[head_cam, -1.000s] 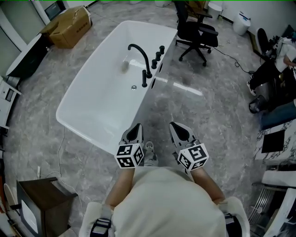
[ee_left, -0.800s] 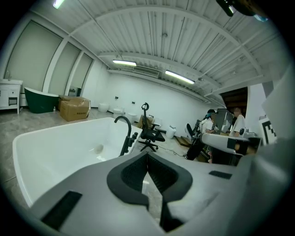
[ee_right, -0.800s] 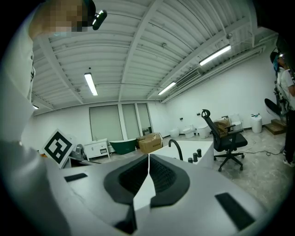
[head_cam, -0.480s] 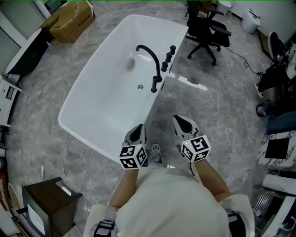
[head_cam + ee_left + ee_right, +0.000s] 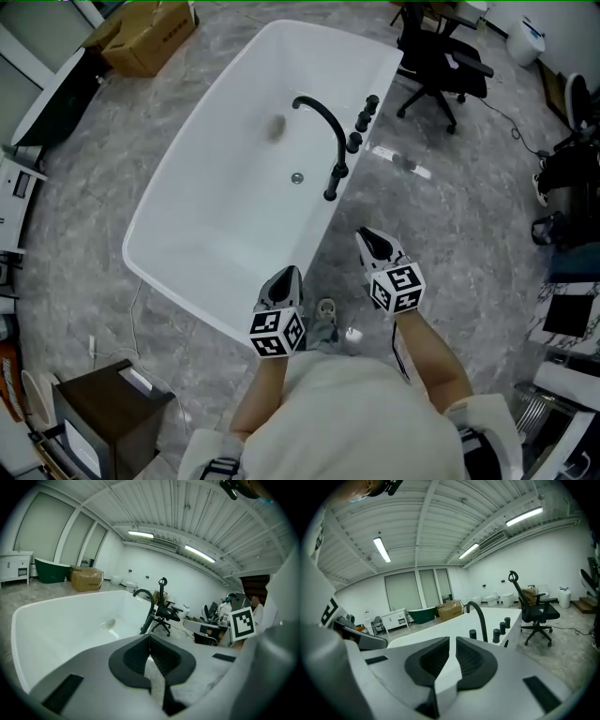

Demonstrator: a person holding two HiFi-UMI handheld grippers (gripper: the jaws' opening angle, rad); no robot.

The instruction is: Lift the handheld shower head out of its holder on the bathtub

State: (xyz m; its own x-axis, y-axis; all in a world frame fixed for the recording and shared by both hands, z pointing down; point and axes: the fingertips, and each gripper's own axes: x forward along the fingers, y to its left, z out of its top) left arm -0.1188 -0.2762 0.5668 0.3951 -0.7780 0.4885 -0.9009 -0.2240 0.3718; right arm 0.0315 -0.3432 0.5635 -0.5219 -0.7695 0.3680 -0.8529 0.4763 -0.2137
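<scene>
1. Step in hand: approach. The person stands on the floor by the near corner of the white bathtub (image 5: 225, 216). Nothing is gripped yet.
2. Left claw (image 5: 289, 276): pads pressed together with nothing between them, just beside the tub's near rim.
3. Right claw (image 5: 371, 236): also closed and empty, over the floor along the tub's right side.
4. Task thing: a slim black upright on the right rim, just beside the base of the arched black faucet (image 5: 323, 117). I take this to be the handheld shower head (image 5: 330, 191), seated in its holder. Three black knobs (image 5: 363, 119) stand in a row further along the rim. It is well apart from both claws.
5. Next move (judgement): the right claw is nearer. It should go to the rim, open, close round the slim handle and lift straight up, keeping clear of the faucet.
</scene>
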